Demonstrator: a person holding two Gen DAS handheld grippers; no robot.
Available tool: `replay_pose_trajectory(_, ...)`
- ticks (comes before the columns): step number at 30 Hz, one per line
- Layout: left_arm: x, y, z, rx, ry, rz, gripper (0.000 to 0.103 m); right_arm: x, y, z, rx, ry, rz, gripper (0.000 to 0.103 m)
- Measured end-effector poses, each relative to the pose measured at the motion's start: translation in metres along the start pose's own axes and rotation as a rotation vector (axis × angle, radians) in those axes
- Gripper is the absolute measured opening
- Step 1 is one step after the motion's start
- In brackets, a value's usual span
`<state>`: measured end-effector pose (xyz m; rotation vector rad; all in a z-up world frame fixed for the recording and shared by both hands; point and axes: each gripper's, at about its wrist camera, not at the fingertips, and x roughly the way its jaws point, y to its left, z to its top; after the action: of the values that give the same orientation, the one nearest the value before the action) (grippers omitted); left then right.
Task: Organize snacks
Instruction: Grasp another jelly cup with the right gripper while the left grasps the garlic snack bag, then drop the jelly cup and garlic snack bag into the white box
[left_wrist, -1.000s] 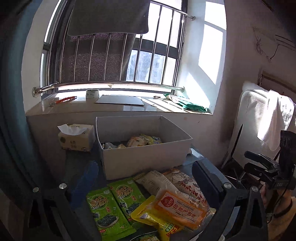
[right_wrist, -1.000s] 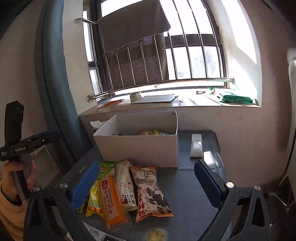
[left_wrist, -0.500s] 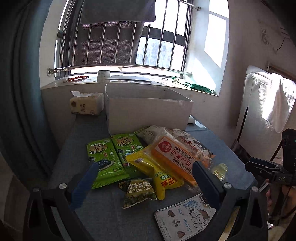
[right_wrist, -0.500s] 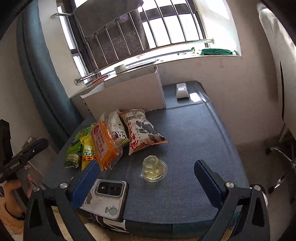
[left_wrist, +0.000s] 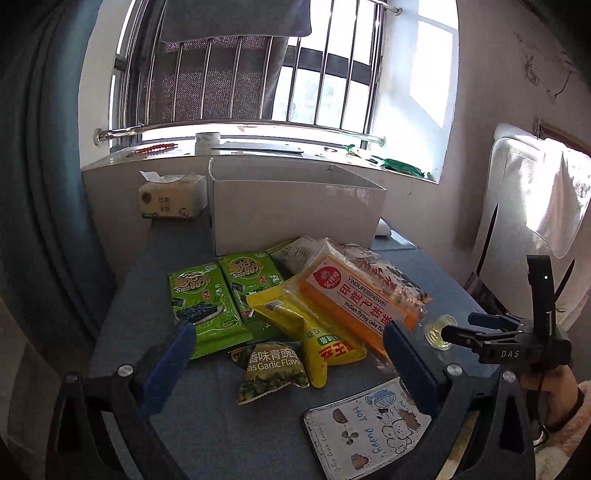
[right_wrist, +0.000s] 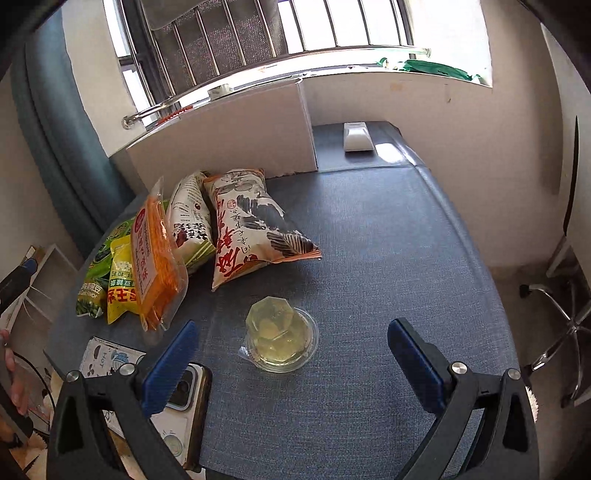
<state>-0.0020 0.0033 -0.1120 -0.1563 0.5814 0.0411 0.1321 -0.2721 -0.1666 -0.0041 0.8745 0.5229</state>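
Note:
A heap of snack packs lies on the blue-grey table before a white cardboard box (left_wrist: 295, 206): two green seaweed packs (left_wrist: 205, 304), a yellow pack (left_wrist: 314, 332), an orange cake pack (left_wrist: 354, 299), a small green pea pack (left_wrist: 271, 367) and a white-and-orange bag (right_wrist: 251, 229). A clear jelly cup (right_wrist: 280, 338) stands alone nearer the front. My left gripper (left_wrist: 288, 354) is open above the pea pack. My right gripper (right_wrist: 291, 354) is open just over the jelly cup and also shows at the right edge as the right gripper (left_wrist: 476, 332).
A tissue pack (left_wrist: 171, 197) sits left of the box. A phone (right_wrist: 181, 402) on a printed card (left_wrist: 369, 432) lies at the table's front edge. A white remote (right_wrist: 356, 136) rests at the back right. An office chair base (right_wrist: 557, 328) stands off the right side.
Both grippers have pulled back from the box and dropped lower over the front of the table. The right gripper now hovers over the jelly cup; the box inside is no longer visible.

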Motion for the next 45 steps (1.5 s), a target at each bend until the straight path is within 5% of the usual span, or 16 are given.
replay_pose_trajectory(1,0.003,0.001,-0.002,-0.006,0.011,-0.006,0.103,0.003,0.001,0.000,-0.007,0.008,0.012,0.092)
replay_pose_trajectory(2,0.005,0.002,-0.003,-0.013,0.022,-0.011,0.103,0.005,0.002,0.001,-0.018,0.012,0.022,0.056)
replay_pose_trajectory(3,0.007,0.004,-0.004,-0.019,0.031,-0.012,0.103,0.008,0.004,0.000,-0.032,0.027,0.031,0.040)
replay_pose_trajectory(21,0.068,0.029,-0.020,-0.072,0.227,-0.019,0.102,-0.031,0.002,-0.002,0.037,-0.077,0.121,0.037)
replay_pose_trajectory(23,0.073,0.028,-0.019,-0.043,0.232,-0.026,0.093,-0.032,0.004,-0.004,0.037,-0.071,0.121,0.037)
replay_pose_trajectory(24,0.075,0.027,-0.019,-0.024,0.237,-0.042,0.062,-0.031,0.004,-0.004,0.041,-0.069,0.126,0.037)
replay_pose_trajectory(27,0.076,0.031,-0.020,-0.039,0.239,-0.077,0.052,-0.028,0.002,-0.006,0.053,-0.053,0.135,0.037)
replay_pose_trajectory(36,0.035,0.036,-0.012,-0.023,0.123,-0.100,0.046,-0.037,0.005,-0.002,0.056,-0.075,0.155,0.037)
replay_pose_trajectory(45,0.008,0.051,0.059,-0.040,-0.045,-0.145,0.046,-0.048,0.024,0.061,0.008,-0.162,0.241,0.037)
